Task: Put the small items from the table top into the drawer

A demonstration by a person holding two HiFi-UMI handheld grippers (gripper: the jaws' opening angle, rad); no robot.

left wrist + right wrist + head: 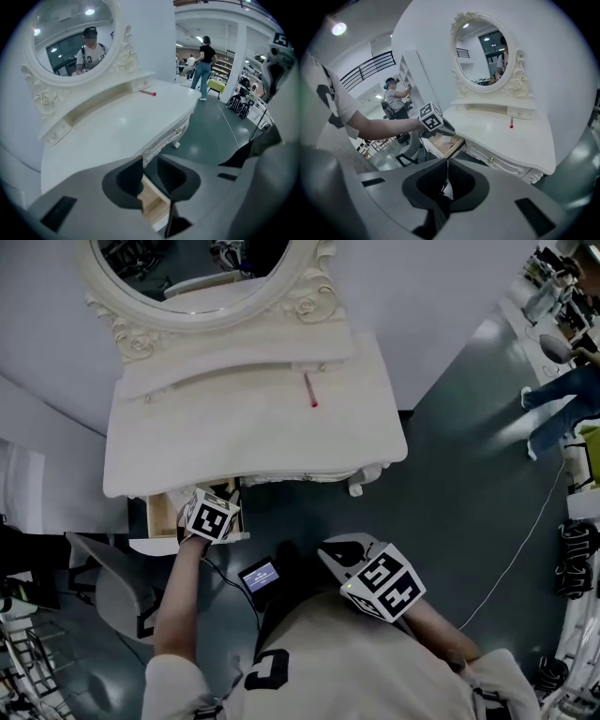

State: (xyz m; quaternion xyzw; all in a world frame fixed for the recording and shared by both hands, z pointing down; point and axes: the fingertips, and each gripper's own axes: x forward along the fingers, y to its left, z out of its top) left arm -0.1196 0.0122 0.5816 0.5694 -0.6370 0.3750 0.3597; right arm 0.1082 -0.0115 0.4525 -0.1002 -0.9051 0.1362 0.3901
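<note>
The left gripper (150,174) is held with its jaws parted and empty over the open drawer (154,205). The right gripper (447,161) is seen closed, tips touching, nothing pinched. A small red stick (310,393) is seen far back on the table top (234,437), well apart from both.

This is a large open hall set up as a mock bedroom, not a home: the white dressing table (253,427) with its oval mirror (202,268) backs onto a bare partition (450,287) on a glossy dark floor (469,427), and beyond the table are people (202,65), stocked shelves (222,61) and a mezzanine railing (370,68).
</note>
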